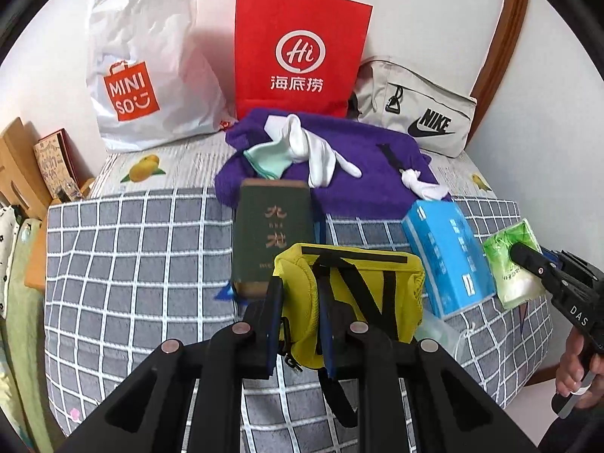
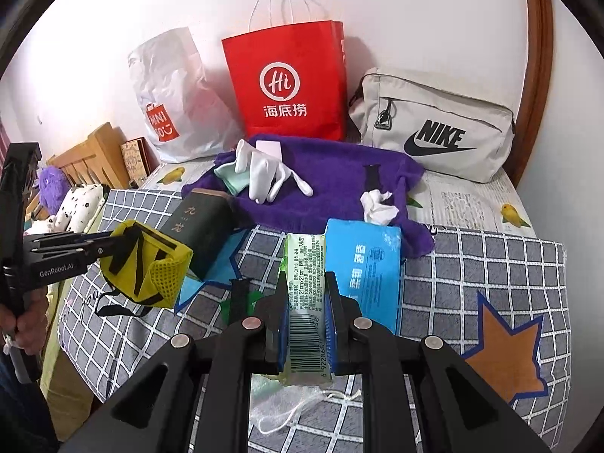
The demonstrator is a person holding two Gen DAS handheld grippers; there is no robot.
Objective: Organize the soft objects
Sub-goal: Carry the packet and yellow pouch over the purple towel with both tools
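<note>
The left hand-held gripper (image 1: 302,294) is pinching a yellow pouch (image 1: 351,294) with black straps, its fingers (image 1: 273,309) pressed onto the fabric and holding it clear of the bed (image 1: 124,264). The right hand-held gripper (image 2: 305,302) is clamping a green tissue pack (image 2: 305,294) by its narrow sides, barcode facing up, above the near part of the grey checked blanket (image 2: 472,264).

Just beside the tissue pack, a blue tissue packet (image 2: 366,271) is lying on the blanket. A dark green box (image 1: 270,234) with gold characters is standing between the pouch and a purple towel (image 1: 358,181), which is spreading across the middle of the bed. White gloves (image 1: 317,151) and a pale mint cloth (image 1: 266,158) are resting on the towel, and a crumpled white tissue (image 2: 377,207) is sitting at its right-hand edge, next to a black strap (image 2: 372,175).

Along the far edge of the bed, against the wall, a white Miniso bag (image 1: 143,68), a red paper bag (image 1: 298,53) and a beige Nike bag (image 2: 434,124) are standing side by side. A person's hand (image 1: 577,370) is gripping the right gripper's handle at the bed's right edge. A wooden headboard (image 2: 102,151) and a purple plush toy (image 2: 53,185) are sitting off the left end.
</note>
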